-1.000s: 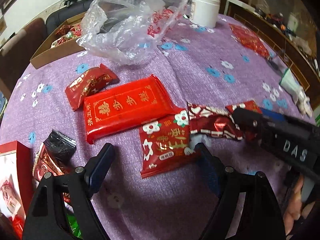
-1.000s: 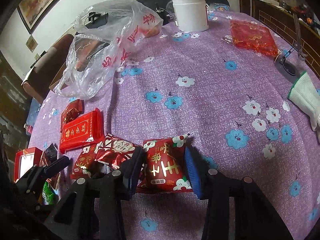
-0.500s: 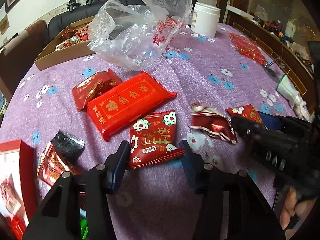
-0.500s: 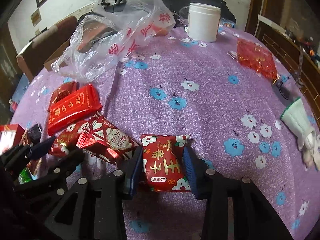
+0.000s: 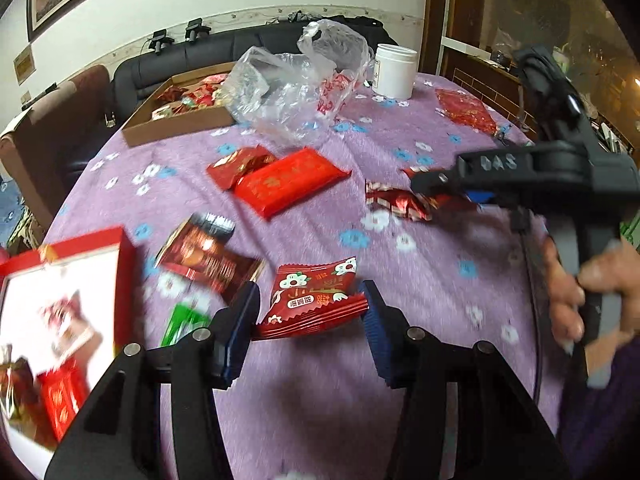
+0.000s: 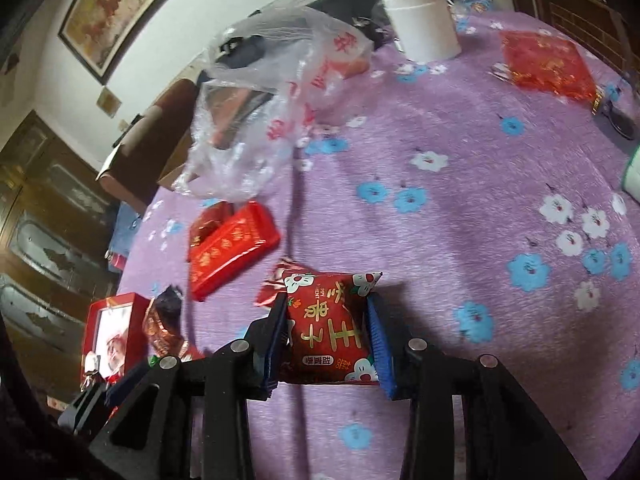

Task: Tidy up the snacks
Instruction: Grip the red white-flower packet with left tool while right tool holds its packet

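Between my left gripper (image 5: 308,320) fingers I pinch one red flower-print snack packet (image 5: 316,300), lifted and tilted above the purple floral tablecloth (image 5: 400,400); the jaws have just been closing and the blue pads press on its two ends. My right gripper (image 6: 328,332) clamps a second packet of the same kind (image 6: 330,328), upright between its pads, the jaws having just been closing too. A hand (image 5: 576,292) grips that right tool's handle at the right edge of the left view.

Just left of my left fingers lie one brown foil packet (image 5: 204,256) and one green wrapper (image 5: 180,322), beside one red gift box (image 5: 64,320). Behind the right-hand packet rests one crinkled red-and-white foil packet (image 5: 400,204). Farther out sit one flat red bar (image 5: 288,184) partly overlapping one smaller red packet (image 5: 240,164). Beyond those I count one clear plastic bag (image 5: 296,92), one cardboard tray (image 5: 176,128) holding several snacks, one white jar (image 5: 394,70), and one red mesh pouch (image 6: 546,64) far right.
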Motion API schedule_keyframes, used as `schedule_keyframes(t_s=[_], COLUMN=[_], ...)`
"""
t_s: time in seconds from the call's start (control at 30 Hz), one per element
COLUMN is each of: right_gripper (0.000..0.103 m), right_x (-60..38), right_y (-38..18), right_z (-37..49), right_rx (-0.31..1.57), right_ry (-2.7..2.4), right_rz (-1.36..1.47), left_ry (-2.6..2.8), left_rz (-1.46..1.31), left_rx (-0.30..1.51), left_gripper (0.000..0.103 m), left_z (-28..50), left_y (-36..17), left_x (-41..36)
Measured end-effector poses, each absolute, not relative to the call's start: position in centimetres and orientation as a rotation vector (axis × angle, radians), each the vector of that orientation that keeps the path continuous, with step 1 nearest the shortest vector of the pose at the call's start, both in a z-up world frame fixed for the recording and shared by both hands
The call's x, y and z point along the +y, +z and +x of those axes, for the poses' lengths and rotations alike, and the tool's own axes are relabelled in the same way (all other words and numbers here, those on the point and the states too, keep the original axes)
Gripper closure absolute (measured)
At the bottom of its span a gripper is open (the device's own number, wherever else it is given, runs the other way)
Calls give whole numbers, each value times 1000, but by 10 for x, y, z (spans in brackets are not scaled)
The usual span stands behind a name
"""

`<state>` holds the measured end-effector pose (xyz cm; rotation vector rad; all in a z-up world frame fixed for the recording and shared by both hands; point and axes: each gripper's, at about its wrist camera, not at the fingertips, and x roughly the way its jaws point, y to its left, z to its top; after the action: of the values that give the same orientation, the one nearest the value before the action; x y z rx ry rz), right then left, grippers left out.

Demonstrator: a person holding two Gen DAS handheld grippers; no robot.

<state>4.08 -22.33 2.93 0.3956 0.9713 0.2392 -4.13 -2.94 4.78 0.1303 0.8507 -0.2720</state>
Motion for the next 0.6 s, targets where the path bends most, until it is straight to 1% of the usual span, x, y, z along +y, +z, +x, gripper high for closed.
schedule_keyframes(t_s=[0.17, 0.6], right_gripper=[65, 65], right_x=[-188, -131], right_y=[35, 32], right_z=[37, 24], right_rx=[970, 982], right_ry=[316, 440], right_rz=[304, 179], left_ry=[-258, -182], left_rz=[104, 30], left_rx=[889, 820], left_gripper=[53, 53], left_z=[-62, -104], left_y=[40, 59], left_x=[-7, 41])
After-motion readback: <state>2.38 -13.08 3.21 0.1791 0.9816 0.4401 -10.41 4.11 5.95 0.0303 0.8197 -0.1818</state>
